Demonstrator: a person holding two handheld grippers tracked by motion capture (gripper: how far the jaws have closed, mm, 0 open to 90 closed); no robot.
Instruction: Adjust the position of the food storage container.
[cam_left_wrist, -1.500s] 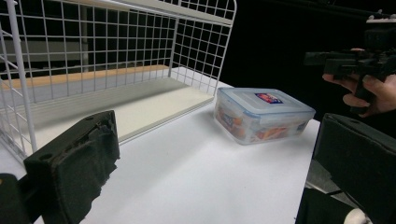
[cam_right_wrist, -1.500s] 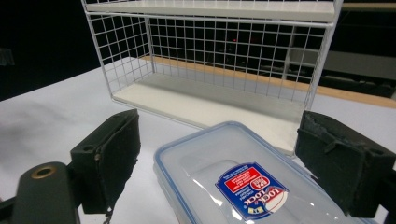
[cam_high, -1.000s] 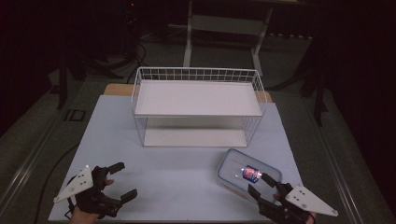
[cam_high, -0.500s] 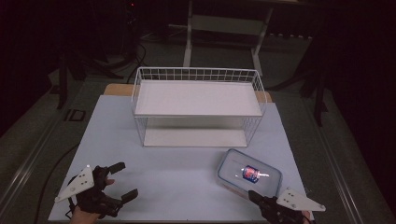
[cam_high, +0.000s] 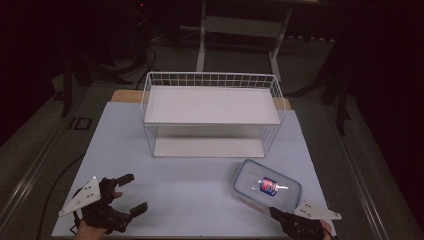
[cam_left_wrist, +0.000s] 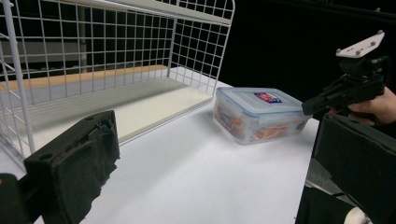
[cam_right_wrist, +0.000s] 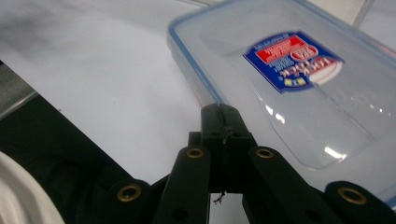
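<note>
A clear lidded food container (cam_high: 267, 187) with a blue rim and a red-and-blue label lies on the white table top (cam_high: 190, 185), front right. My right gripper (cam_high: 274, 212) is shut with nothing between its jaws, and its tip sits just short of the container's near edge. In the right gripper view the closed jaws (cam_right_wrist: 222, 116) point at the container lid (cam_right_wrist: 299, 88). My left gripper (cam_high: 134, 192) rests open at the front left, holding nothing. In the left gripper view its jaws (cam_left_wrist: 215, 149) stand wide apart, with the container (cam_left_wrist: 259, 114) and the right gripper (cam_left_wrist: 322, 100) beyond them.
A white wire shelf rack (cam_high: 212, 107) with two white boards stands at the back middle of the table; in the left gripper view its mesh (cam_left_wrist: 93, 56) is at left. Dark floor and stand legs surround the table.
The right gripper's jaws went from open to shut, and that hand sank toward the table's front edge. The left gripper and the container stayed put.
</note>
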